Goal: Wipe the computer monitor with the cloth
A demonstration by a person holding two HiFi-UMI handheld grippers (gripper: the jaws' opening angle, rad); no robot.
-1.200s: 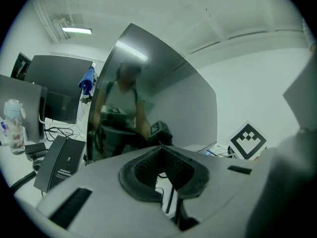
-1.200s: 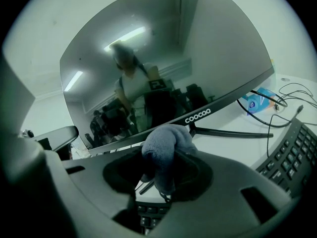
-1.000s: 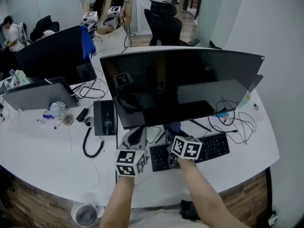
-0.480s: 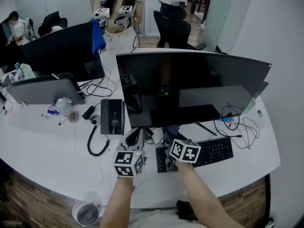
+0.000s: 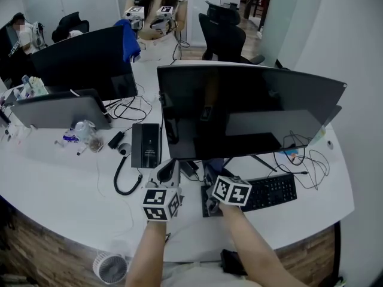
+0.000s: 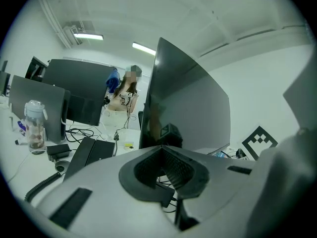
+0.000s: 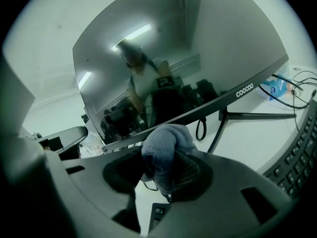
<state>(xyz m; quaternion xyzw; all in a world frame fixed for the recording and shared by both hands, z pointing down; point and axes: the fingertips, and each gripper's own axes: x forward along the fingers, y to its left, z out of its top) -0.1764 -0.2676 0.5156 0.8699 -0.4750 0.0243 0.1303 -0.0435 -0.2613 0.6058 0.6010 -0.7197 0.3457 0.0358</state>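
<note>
Little has shifted in the past second: both claws hold their places under the computer monitor [image 5: 251, 109], while the head view has swung slightly, so the monitor now sits further right in the frame. The monitor is wide, curved and dark, standing on a white desk [image 5: 54, 184].

The right claw [image 7: 166, 170] is clamped on a bunched blue-grey cloth [image 7: 163, 150], which bulges out above the jaw tips. It sits just below the monitor's lower edge, near the stand, and the cloth is not touching the screen. The left claw [image 6: 160, 152] is beside it, under the monitor's left corner, with its jaws pressed together and nothing between them.

A black keyboard [image 5: 269, 190] lies in front of the monitor, to the right of the right claw. A flat black device [image 5: 146, 145] lies just left of the monitor. Further left stands a second dark screen [image 5: 84, 64]. Behind the monitor, a person [image 5: 157, 17] stands holding two more grippers.
</note>
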